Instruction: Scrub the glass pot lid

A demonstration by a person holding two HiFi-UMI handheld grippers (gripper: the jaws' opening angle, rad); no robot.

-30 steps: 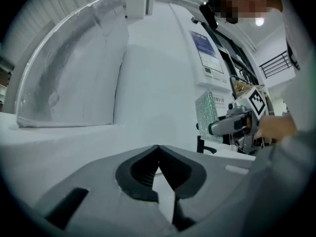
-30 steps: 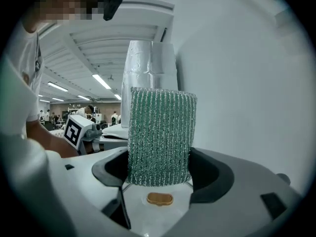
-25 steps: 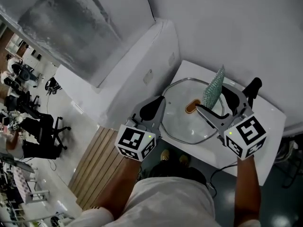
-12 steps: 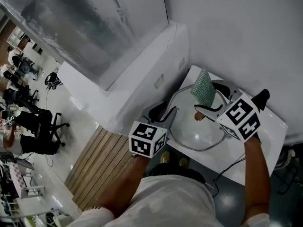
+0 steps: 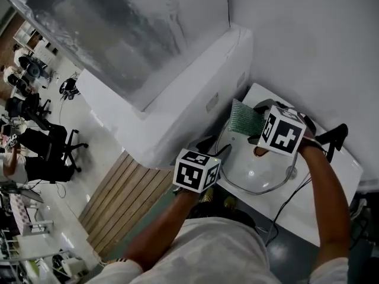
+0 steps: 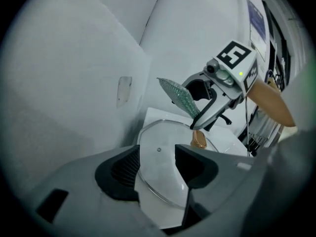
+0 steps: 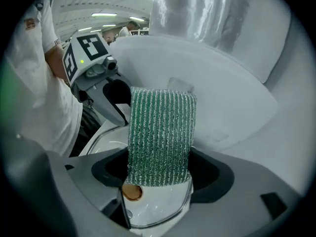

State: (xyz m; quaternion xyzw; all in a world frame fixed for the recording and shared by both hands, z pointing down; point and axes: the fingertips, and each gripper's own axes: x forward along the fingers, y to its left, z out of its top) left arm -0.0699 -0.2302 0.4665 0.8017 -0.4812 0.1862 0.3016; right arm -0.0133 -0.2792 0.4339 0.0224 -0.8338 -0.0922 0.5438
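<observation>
The glass pot lid [image 5: 256, 171] with a brown knob [image 5: 259, 151] lies on a white table [image 5: 334, 170]. My left gripper [image 5: 216, 148] is at the lid's near-left rim. Its jaws are opening, and in the left gripper view [image 6: 157, 169] the lid's edge [image 6: 158, 172] lies between them untouched. My right gripper [image 5: 253, 129] is shut on a green ribbed scrub pad [image 5: 244, 118] and holds it upright above the lid's far-left part. In the right gripper view [image 7: 158, 174] the pad [image 7: 160, 137] hangs over the lid [image 7: 158, 209], beside the knob [image 7: 132, 191].
A white wall and a sloped white ledge [image 5: 195, 99] run close along the table's left side. A black cable [image 5: 287, 203] trails off the table's near edge. Wooden flooring [image 5: 118, 200] and an office with chairs [image 5: 53, 158] lie far below at the left.
My right gripper has swung the green pad from the right of the knob over to its left, turning as it went. The left gripper stays at the lid's rim.
</observation>
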